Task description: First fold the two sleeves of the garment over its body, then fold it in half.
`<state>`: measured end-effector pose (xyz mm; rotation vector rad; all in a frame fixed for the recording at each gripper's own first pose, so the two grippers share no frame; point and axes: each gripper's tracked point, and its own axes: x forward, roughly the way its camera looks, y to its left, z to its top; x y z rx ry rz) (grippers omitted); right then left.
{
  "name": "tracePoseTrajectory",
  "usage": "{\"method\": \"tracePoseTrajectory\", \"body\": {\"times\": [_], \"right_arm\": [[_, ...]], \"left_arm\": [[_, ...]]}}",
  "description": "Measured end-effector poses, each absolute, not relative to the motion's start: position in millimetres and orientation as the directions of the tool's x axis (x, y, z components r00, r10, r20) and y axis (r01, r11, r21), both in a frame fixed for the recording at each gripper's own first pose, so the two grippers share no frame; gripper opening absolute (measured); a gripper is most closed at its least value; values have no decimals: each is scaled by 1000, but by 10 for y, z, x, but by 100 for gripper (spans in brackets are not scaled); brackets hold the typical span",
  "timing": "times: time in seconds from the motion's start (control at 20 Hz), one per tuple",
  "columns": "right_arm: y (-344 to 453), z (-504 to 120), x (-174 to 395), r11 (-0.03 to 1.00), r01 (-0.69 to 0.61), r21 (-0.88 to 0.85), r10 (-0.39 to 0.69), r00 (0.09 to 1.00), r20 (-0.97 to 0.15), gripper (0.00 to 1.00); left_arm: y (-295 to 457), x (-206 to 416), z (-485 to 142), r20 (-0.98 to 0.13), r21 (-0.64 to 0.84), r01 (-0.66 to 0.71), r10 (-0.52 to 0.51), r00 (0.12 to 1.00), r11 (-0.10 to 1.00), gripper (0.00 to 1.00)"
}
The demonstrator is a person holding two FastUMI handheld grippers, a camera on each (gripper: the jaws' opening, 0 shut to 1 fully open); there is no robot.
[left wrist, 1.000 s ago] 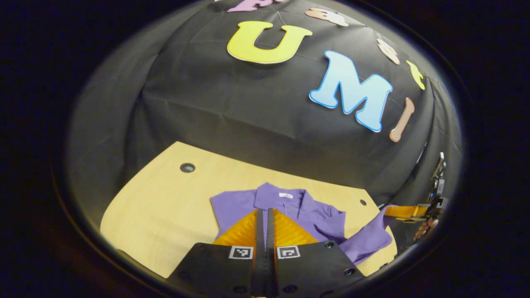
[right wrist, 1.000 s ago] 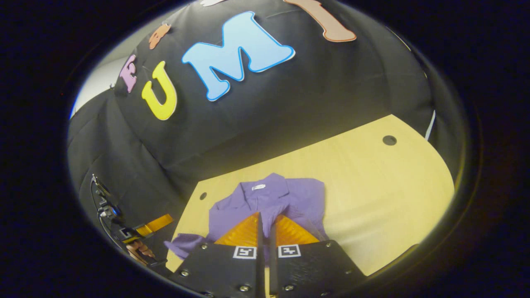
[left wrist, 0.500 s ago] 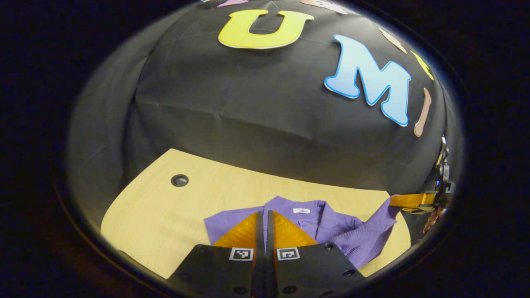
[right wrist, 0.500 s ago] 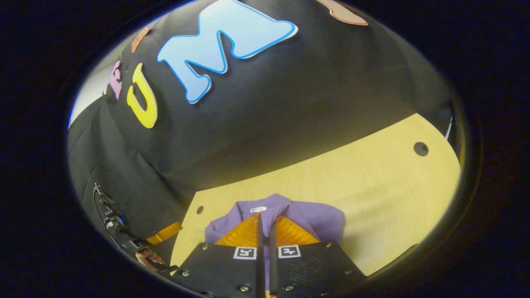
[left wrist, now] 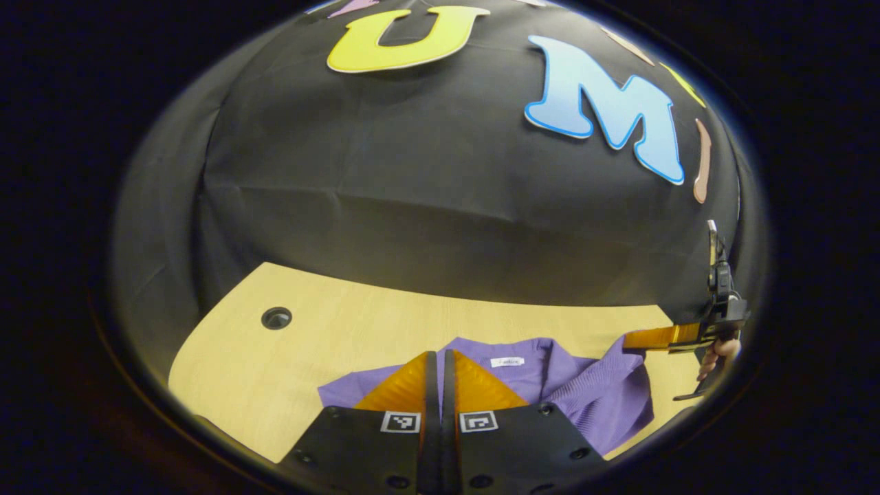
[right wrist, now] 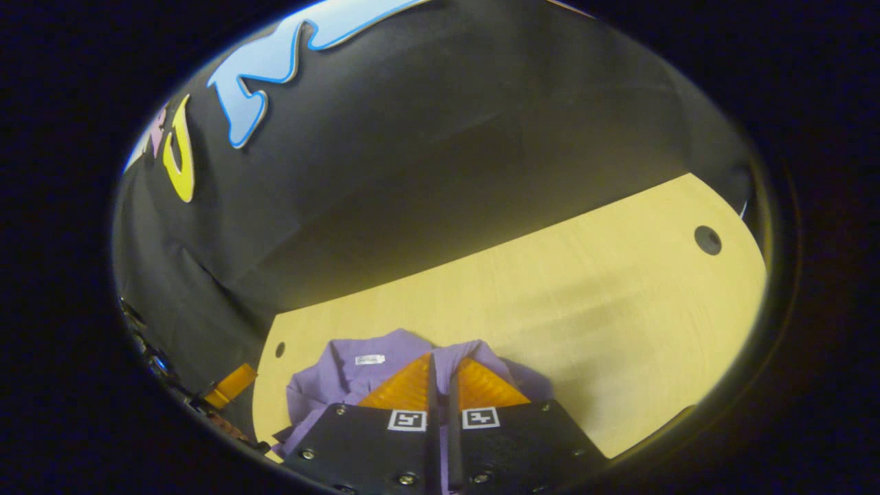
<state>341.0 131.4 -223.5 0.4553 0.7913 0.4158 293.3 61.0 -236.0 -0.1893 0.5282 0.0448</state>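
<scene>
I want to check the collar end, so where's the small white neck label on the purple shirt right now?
In the left gripper view, the white neck label sits inside the collar of the purple shirt on the wooden table, just right of the left gripper.

Garment (left wrist: 584, 392) hem probably behind gripper bodies.

1 purple garment (left wrist: 584, 395) is counted on 1 pale wooden surface (left wrist: 344, 330). 1 white label (left wrist: 507, 361) is seen at its collar. 2 round holes are counted in the surface in the right gripper view, 1 large (right wrist: 707, 240) and 1 small (right wrist: 280, 349). 2 hand-held grippers are counted: the left hand-held gripper (left wrist: 440, 371) and the right hand-held gripper (right wrist: 440, 375). 2 square markers (left wrist: 440, 421) are seen on each. 1 hand (left wrist: 715, 354) is seen at the edge of the left gripper view.
</scene>
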Motion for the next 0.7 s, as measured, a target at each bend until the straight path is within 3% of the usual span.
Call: {"method": "tracePoseTrajectory", "body": {"times": [0.25, 0.35, 0.4, 0.45, 0.5, 0.55, 0.7], "right_arm": [[1361, -2287, 3360, 864, -215, 455, 476, 643, -600, 11], [1337, -2173, 3333, 885, -225, 407, 445, 665, -600, 30], [1298, -2088, 3315, 893, -230, 387, 431, 682, -591, 46], [1245, -1982, 3282, 902, -231, 365, 414, 700, -581, 69], [1212, -1887, 3255, 909, -231, 348, 400, 718, -569, 92], [1154, -1748, 3167, 915, -228, 334, 386, 735, -557, 94], [1019, -1387, 2901, 928, -217, 303, 352, 780, -517, 94]], "left_arm": [[610, 2952, -2375, -508, -128, -72, -3, 861, 989, 7], [570, 2938, -2304, -497, -138, -56, -20, 867, 989, 6], [568, 2935, -2266, -489, -141, -53, -23, 872, 989, 8], [525, 2922, -2212, -482, -154, -39, -41, 875, 987, 10], [522, 2909, -2143, -475, -155, -38, -41, 879, 987, 24], [575, 2896, -2149, -469, -166, -26, -56, 881, 986, 38], [545, 2779, -1860, -423, -176, -3, -73, 903, 984, 65]]}}
